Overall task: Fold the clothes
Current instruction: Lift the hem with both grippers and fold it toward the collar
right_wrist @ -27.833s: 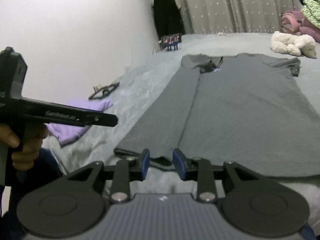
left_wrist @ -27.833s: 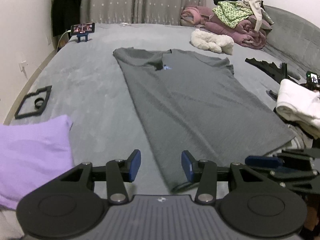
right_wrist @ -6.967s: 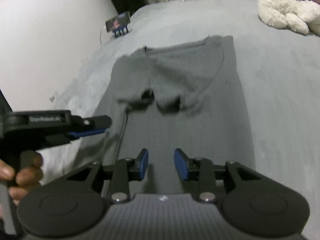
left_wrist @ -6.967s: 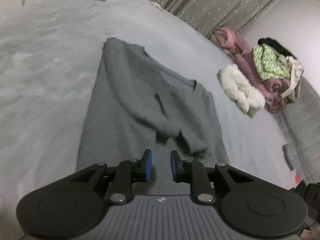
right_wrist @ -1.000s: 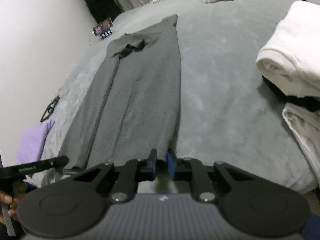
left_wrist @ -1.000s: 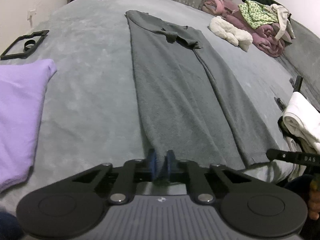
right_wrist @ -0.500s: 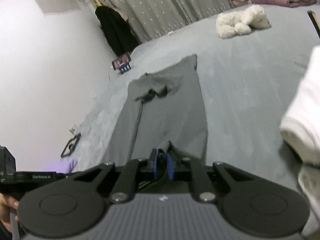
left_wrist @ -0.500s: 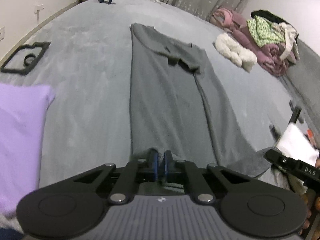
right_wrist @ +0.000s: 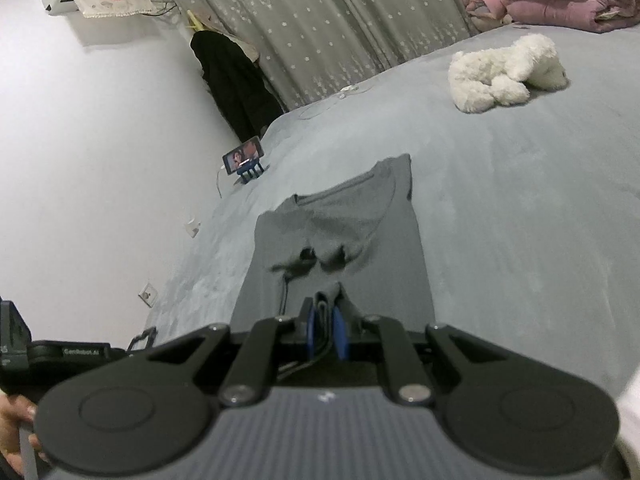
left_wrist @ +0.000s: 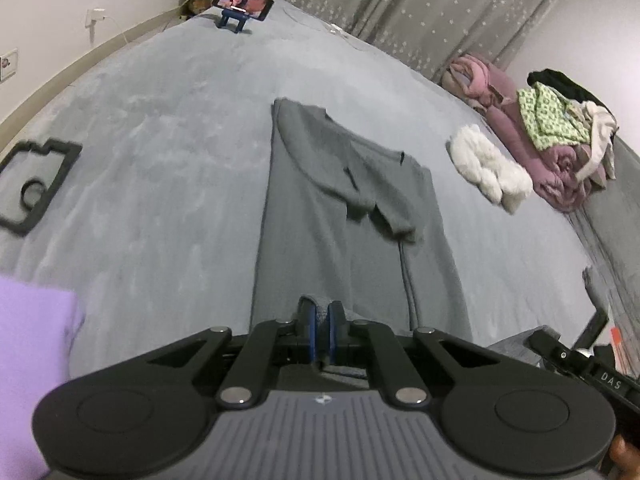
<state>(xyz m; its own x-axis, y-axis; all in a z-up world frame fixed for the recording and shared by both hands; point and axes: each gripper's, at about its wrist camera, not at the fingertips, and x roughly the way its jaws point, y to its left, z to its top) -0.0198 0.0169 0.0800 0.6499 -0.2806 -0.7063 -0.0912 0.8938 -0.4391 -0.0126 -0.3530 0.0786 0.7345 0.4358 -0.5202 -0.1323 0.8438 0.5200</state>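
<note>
Grey cotton t-shirt (left_wrist: 332, 216), sides folded in, lies lengthwise on our grey bedspread (left_wrist: 160, 168).
Our left gripper (left_wrist: 321, 330) and right gripper (right_wrist: 325, 330) each pinch its lifted hem edge; bare bedspread flanks both long edges.

We see dim, even indoor light with soft shadows and no glare. Both fisheye views bow strongly toward black corners; the purple cloth (left_wrist: 32, 360) at the left edge smears with blur.

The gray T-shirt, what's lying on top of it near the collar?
Both sleeves are folded inward onto the gray T-shirt, meeting mid-chest below the collar. Anything beneath those flaps is covered.
</note>
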